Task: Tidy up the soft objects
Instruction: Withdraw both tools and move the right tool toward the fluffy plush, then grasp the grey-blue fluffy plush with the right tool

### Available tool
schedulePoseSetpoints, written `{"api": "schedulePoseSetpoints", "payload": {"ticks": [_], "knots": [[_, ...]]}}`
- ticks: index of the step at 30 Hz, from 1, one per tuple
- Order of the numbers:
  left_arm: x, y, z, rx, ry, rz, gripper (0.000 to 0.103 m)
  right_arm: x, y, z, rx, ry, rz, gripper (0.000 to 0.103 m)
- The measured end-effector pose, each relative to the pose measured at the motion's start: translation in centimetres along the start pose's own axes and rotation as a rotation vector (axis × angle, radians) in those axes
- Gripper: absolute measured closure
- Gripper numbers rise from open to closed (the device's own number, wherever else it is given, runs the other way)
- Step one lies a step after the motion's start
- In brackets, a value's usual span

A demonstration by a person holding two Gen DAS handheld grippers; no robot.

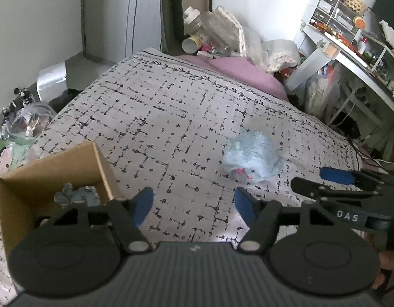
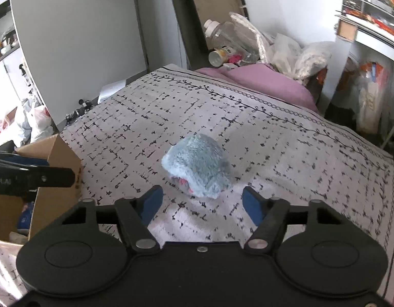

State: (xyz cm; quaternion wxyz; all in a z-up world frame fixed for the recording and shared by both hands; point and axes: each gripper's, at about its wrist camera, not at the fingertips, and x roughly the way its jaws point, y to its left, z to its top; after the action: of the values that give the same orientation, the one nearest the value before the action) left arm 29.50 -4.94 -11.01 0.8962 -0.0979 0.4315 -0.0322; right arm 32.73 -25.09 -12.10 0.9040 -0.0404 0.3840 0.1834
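Observation:
A fluffy light-blue plush toy point(image 1: 252, 157) with pink spots lies on the patterned bedspread point(image 1: 158, 117). In the right wrist view the plush toy point(image 2: 197, 165) sits just beyond my right gripper point(image 2: 202, 203), whose blue pads stand apart with nothing between them. My left gripper point(image 1: 194, 202) hovers over bare bedspread, open and empty, with the toy ahead to its right. An open cardboard box point(image 1: 25, 184) stands at the left with a grey soft thing point(image 1: 77, 195) inside. The right gripper point(image 1: 332, 179) shows at the right edge of the left wrist view.
A pink pillow point(image 1: 243, 73) lies at the bed's far end, with plastic bottles point(image 1: 197, 29) and bags behind it. A cluttered white desk with drawers point(image 1: 350, 41) stands at the right. Bags and small items point(image 1: 25, 125) crowd the floor left of the bed.

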Motion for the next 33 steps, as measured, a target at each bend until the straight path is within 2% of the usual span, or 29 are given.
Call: {"api": "schedulePoseSetpoints", "payload": {"ticks": [8,13,26,30,33], "knots": [[2.2,0.0,1.1,-0.019,0.034,0.007,0.040,3.4,0.4,1.0,-0.033,0.022,0.060,0.058],[3.6,-0.1,1.3,-0.007,0.053,0.011,0.041,5.3,0.5,1.4,-0.066,0.036,0.075,0.059],[6.5,-0.3,2.6,0.001,0.081,0.005,0.041,8.1,-0.1,1.4,-0.166,0.057,0.034,0.056],[7.4,-0.4,2.7,0.000,0.098,0.003,0.041,8.9,0.0,1.1,-0.224,0.064,-0.004,0.054],[8.0,-0.8,2.8,0.000,0.116,-0.023,0.041,8.6,-0.7,1.4,-0.197,0.056,0.002,0.071]]}}
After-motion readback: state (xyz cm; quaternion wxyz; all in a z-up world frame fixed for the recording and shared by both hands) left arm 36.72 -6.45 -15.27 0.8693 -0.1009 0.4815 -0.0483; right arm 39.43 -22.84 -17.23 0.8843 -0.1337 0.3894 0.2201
